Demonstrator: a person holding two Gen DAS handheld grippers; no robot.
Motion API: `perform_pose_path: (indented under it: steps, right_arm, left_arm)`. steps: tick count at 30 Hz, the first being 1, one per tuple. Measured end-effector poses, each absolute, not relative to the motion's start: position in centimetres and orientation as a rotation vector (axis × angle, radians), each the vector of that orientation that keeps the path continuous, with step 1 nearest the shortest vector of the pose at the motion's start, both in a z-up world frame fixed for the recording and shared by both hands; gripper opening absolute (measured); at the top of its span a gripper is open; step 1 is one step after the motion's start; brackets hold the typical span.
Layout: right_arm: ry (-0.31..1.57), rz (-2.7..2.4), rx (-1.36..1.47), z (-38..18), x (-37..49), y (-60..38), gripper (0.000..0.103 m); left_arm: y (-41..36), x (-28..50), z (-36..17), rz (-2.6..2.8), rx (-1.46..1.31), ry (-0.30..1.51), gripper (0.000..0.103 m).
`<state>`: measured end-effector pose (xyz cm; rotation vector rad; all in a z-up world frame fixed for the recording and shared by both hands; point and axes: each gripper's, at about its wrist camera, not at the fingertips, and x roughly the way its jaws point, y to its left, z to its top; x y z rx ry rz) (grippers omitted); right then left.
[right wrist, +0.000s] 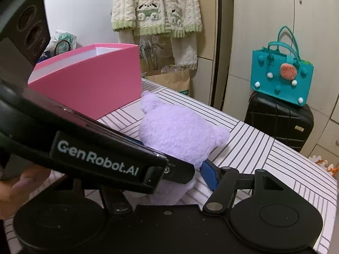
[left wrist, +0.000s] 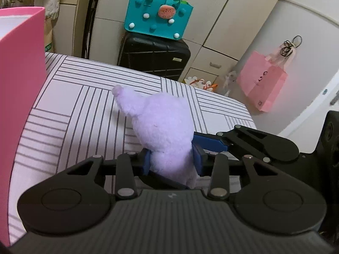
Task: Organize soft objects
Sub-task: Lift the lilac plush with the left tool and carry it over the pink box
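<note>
A lilac plush toy [left wrist: 163,124] sits on the striped table cover [left wrist: 84,105]. My left gripper [left wrist: 172,160] is shut on the toy's lower body, its blue pads pressing both sides. In the right wrist view the same toy [right wrist: 180,131] fills the middle. My right gripper [right wrist: 184,175] is around the toy's lower part; one blue pad [right wrist: 208,176] touches its right side, and the other finger is hidden behind the left gripper's body [right wrist: 95,156]. A pink box [right wrist: 89,80] stands open behind the toy; it also shows at the far left in the left wrist view [left wrist: 21,84].
A black suitcase [left wrist: 154,57] with a teal felt bag [left wrist: 159,17] on it stands beyond the table. A pink paper bag [left wrist: 262,84] hangs on the wall at right. A fluffy cream jacket [right wrist: 156,8] hangs behind the box, with a brown paper bag [right wrist: 171,80] below it.
</note>
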<state>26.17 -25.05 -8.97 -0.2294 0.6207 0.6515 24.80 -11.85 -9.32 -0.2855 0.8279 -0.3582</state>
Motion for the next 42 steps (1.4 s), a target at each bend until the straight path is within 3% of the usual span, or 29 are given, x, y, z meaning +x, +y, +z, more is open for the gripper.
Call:
perform_pose_path:
  steps: [21,42]
  right_arm:
    - [0.627,0.64,-0.148,-4.8,15.6,-23.2,0.07]
    - [0.456,0.722,-0.289,1.2,8.8,-13.2,0.069]
  left_arm:
    - [-7.7,14.8,-4.7,-0.525,-0.292,0.842,0.038]
    - [2.9,5.9,2.0,-0.552,-0.262,0.674,0.038]
